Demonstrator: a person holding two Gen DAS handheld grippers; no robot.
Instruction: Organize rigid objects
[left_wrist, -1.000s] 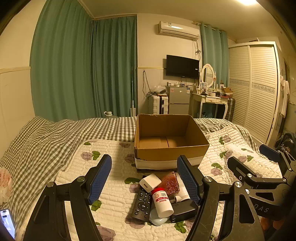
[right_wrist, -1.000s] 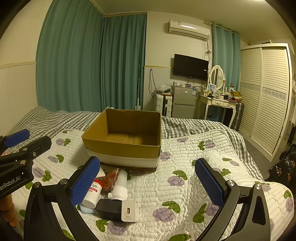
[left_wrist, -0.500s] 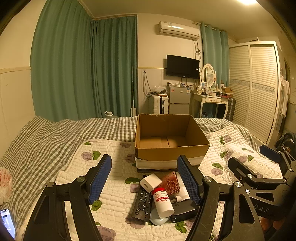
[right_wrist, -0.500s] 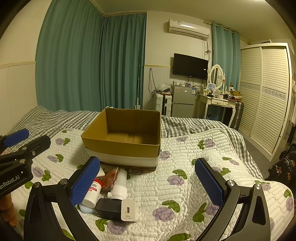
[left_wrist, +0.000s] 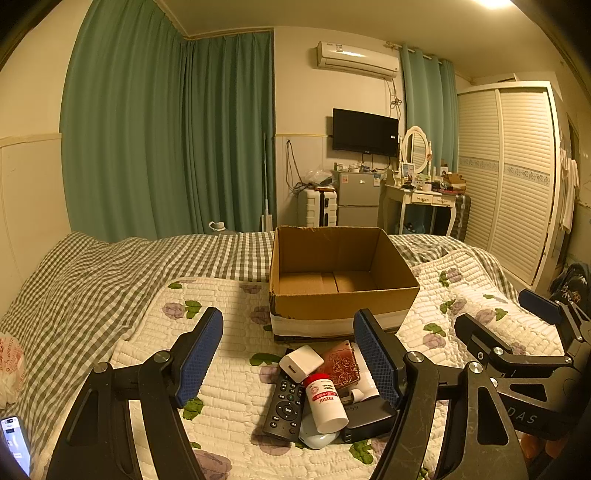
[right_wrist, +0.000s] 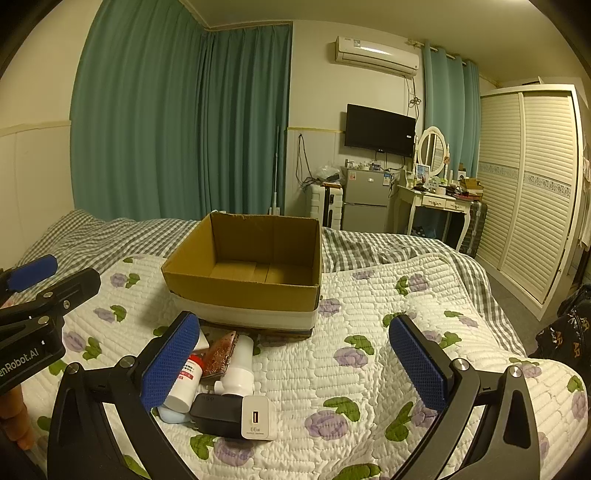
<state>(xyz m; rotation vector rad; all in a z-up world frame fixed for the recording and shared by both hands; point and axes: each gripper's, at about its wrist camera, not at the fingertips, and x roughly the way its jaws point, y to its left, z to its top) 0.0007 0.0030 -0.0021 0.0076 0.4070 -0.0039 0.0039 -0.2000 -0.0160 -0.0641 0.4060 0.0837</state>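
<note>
An open, empty cardboard box (left_wrist: 341, 295) (right_wrist: 243, 291) stands on the quilted bed. In front of it lies a pile: a black remote (left_wrist: 285, 406), a white charger cube (left_wrist: 300, 363), a white bottle with a red cap (left_wrist: 325, 402) (right_wrist: 184, 384), a rose-patterned phone case (left_wrist: 341, 365) (right_wrist: 219, 356), a white pump bottle (right_wrist: 240, 369) and a black-and-white 66w charger (right_wrist: 236, 415). My left gripper (left_wrist: 288, 354) is open above the pile. My right gripper (right_wrist: 291, 365) is open, right of the pile, over the quilt.
The white floral quilt (right_wrist: 369, 369) lies over a checked sheet (left_wrist: 92, 280). A phone (left_wrist: 14, 443) shows at the lower left edge. A dark bag (right_wrist: 565, 332) sits off the bed's right side. Curtains, a small fridge and a dressing table stand beyond the bed.
</note>
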